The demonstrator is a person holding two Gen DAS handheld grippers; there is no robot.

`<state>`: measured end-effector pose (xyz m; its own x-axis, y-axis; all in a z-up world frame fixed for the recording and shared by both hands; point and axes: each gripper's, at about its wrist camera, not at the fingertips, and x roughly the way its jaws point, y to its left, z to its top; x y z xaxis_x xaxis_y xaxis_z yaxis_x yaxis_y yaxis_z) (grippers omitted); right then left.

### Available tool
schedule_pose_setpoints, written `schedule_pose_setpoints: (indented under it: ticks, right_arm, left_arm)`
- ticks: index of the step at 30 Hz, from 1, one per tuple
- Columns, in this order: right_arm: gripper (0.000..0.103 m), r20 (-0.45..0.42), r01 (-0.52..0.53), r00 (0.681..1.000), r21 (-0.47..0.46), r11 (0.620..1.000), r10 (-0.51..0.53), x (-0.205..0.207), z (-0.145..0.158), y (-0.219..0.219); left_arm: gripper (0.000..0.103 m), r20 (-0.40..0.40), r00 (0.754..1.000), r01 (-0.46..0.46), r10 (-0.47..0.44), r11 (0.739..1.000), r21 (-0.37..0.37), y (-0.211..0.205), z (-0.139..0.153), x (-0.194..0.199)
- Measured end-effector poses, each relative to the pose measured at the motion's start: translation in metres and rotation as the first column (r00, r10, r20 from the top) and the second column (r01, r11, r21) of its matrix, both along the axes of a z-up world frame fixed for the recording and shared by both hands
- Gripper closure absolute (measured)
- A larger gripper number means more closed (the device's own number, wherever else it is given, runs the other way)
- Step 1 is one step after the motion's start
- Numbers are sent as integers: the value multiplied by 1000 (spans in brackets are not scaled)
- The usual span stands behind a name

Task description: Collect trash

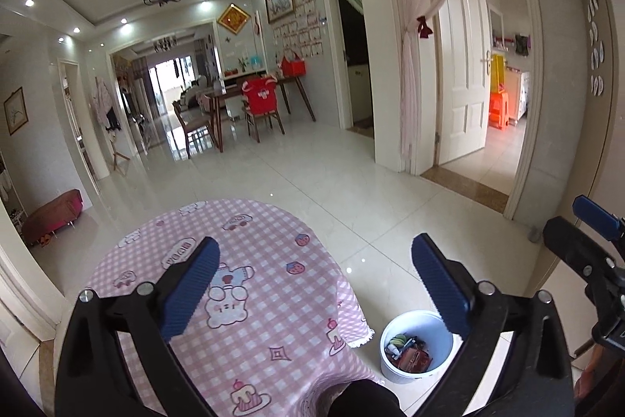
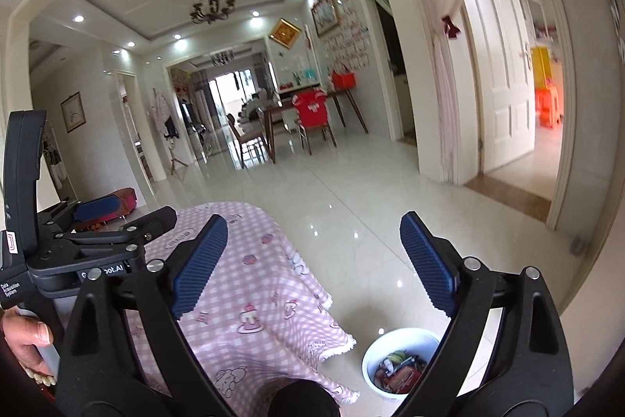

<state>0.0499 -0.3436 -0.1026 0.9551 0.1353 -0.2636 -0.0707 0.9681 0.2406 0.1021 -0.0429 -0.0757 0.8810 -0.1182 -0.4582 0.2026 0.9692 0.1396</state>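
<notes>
Trash (image 1: 408,352) is sitting in the white bin (image 1: 394,325) on the floor, just beside the draped edge of the table with the pink checked cloth (image 1: 250,284). Looks like wrappers and a bit of green stuff, can't make out more than that. I don't see any loose bits on the cloth from either camera, so my guess is the collecting is pretty much done, or I need to look around for more.

Both tongs are spread wide with nothing between them: the left gripper (image 1: 314,282) hangs over the tabletop, the right gripper (image 2: 312,262) over the table's edge and the floor. Tip for doing this well: I'd sweep both cameras slowly over the cloth and the tiles (image 1: 351,198) around the bin before calling it, since the fisheye hides small scraps near the rim.
</notes>
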Motion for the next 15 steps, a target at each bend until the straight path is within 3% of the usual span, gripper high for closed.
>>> schedule_pose_setpoints:
  ticks: [6,15]
  right_arm:
    - [12,76,19,997,-40,999,-16,-40,11,20]
    - [11,123,24,992,-67,997,-16,-77,12,30]
  left_arm:
    - [5,65,998,-14,15,1000,-15,14,13,-41]
    - [5,131,990,-49,53,998,-33,26,25,-77]
